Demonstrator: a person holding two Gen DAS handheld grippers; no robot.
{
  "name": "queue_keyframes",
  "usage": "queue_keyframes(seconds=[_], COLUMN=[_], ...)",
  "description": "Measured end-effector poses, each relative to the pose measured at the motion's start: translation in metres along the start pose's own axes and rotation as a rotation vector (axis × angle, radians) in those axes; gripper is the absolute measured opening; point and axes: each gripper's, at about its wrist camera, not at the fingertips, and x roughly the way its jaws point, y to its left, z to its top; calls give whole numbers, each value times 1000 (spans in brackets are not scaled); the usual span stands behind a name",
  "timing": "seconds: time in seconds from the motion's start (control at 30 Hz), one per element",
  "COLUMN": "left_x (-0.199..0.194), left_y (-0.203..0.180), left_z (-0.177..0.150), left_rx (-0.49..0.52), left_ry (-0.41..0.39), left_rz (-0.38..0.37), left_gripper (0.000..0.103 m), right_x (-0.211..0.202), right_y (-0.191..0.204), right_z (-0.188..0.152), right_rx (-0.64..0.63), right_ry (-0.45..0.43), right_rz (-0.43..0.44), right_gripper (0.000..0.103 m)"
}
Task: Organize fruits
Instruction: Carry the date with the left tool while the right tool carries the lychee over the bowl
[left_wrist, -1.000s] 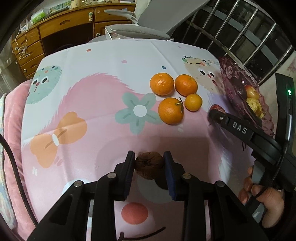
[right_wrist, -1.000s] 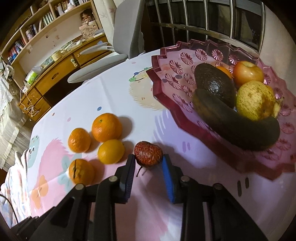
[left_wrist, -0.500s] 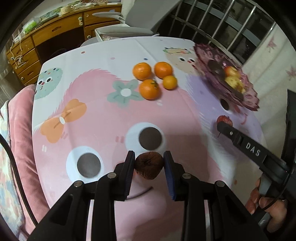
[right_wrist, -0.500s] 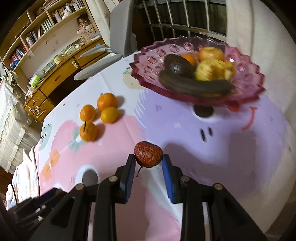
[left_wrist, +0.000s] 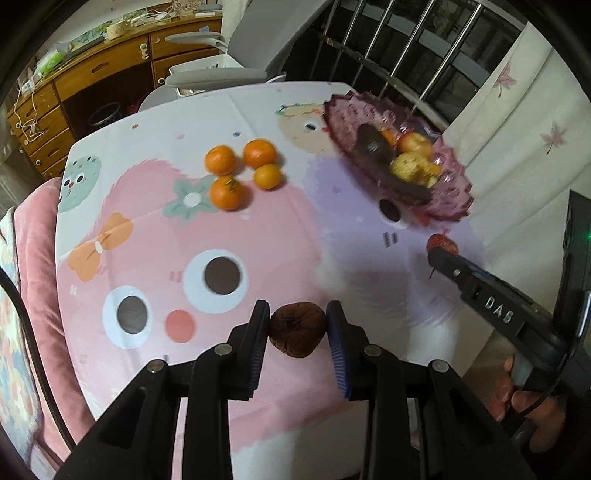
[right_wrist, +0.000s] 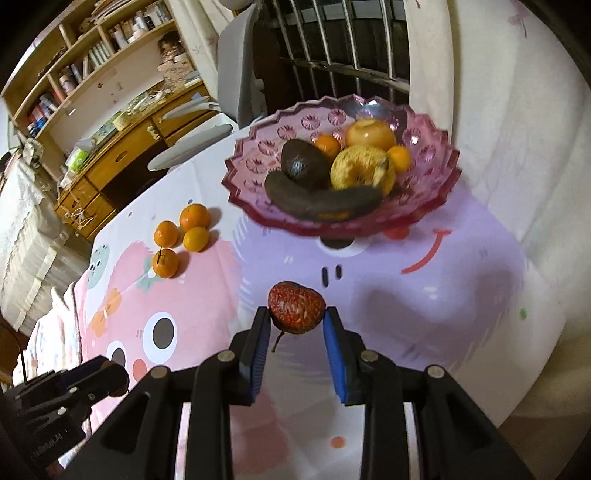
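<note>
Left wrist: left gripper (left_wrist: 297, 326) clamped on wrinkled brown fruit (left_wrist: 296, 329), lifted clear above tabletop (left_wrist: 280, 236). Light, probably soft (overripe?); pinched across middle.

Right wrist: right gripper (right_wrist: 295, 325) clamped on red bumpy fruit (right_wrist: 296, 307), in air short of pink bowl (right_wrist: 428, 140). Thin skin, likely bruisable; gentle side grip.

Right tool (right_wrist: 297, 325) clamping red fruit (right_wrist: 296, 307), pink bowl (right_wrist: 258, 162) beyond, four oranges (right_wrist: 194, 217) left

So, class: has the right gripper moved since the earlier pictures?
Yes. The right gripper, shut on the red fruit, has drawn back and up from the pink bowl.
</note>
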Motion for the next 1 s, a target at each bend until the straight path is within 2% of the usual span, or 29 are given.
queue_keyframes(seconds=[0.33, 0.53, 0.83, 1.0], left_x=[-7, 2, 32, 55], left_y=[-69, -104, -132, -139], left_z=[29, 47, 83, 105], left_rx=[-74, -125, -170, -184], left_ry=[-43, -89, -127, -120], left_rz=[9, 12, -5, -10], left_gripper=[30, 30, 30, 30], right_x=[-23, -24, -10, 4], right_y=[-38, -68, -99, -110], right_z=[48, 77, 115, 130], right_rx=[-211, -286, -351, -382], right_ry=[6, 3, 6, 37], right_rz=[90, 122, 129, 124], right_gripper=[30, 30, 30, 30])
